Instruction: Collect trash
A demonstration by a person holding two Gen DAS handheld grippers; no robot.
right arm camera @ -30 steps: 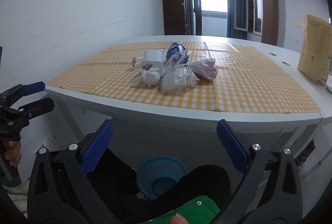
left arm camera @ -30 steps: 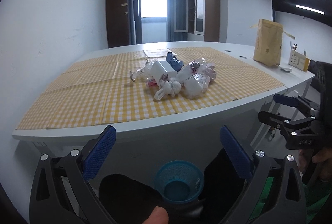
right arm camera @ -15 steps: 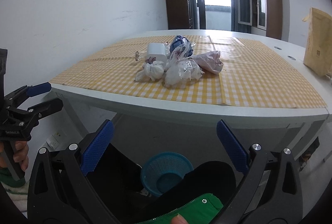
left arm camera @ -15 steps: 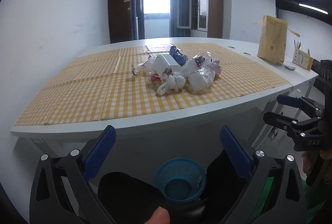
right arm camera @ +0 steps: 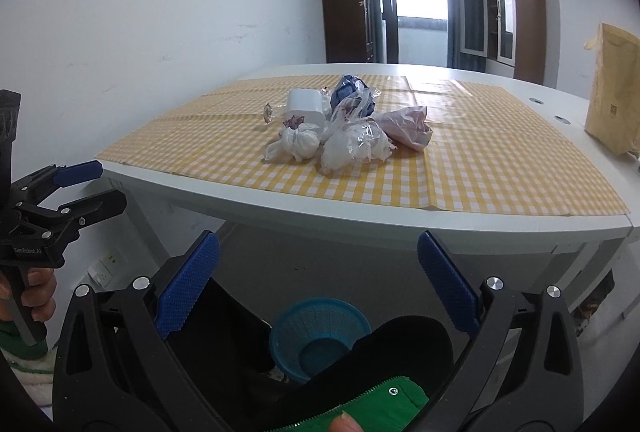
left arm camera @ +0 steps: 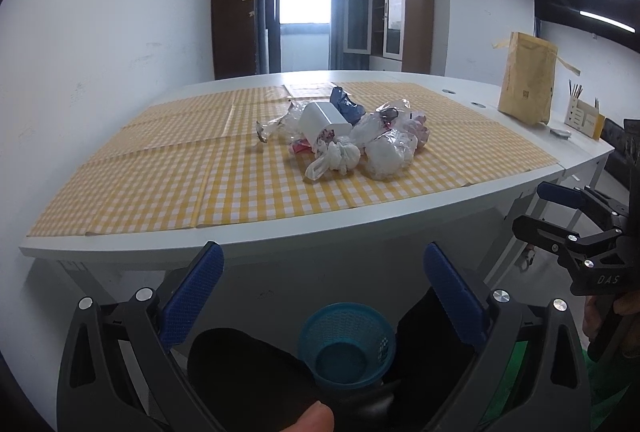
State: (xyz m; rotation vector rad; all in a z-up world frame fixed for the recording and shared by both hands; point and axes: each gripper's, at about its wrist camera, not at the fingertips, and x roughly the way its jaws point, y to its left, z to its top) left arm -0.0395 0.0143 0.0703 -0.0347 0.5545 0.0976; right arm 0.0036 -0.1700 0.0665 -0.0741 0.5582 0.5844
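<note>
Trash pile [left arm camera: 352,136] sprawls crosswise on tablecloth [left arm camera: 160,184].

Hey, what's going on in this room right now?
A person holds a gripper in each hand, facing a table with a yellow checked cloth. A pile of trash, mostly knotted plastic bags and wrappers, sits untouched on the cloth. The left gripper and right gripper both have open, empty jaws, short of the table edge. A blue basket waits on the floor below.
</note>
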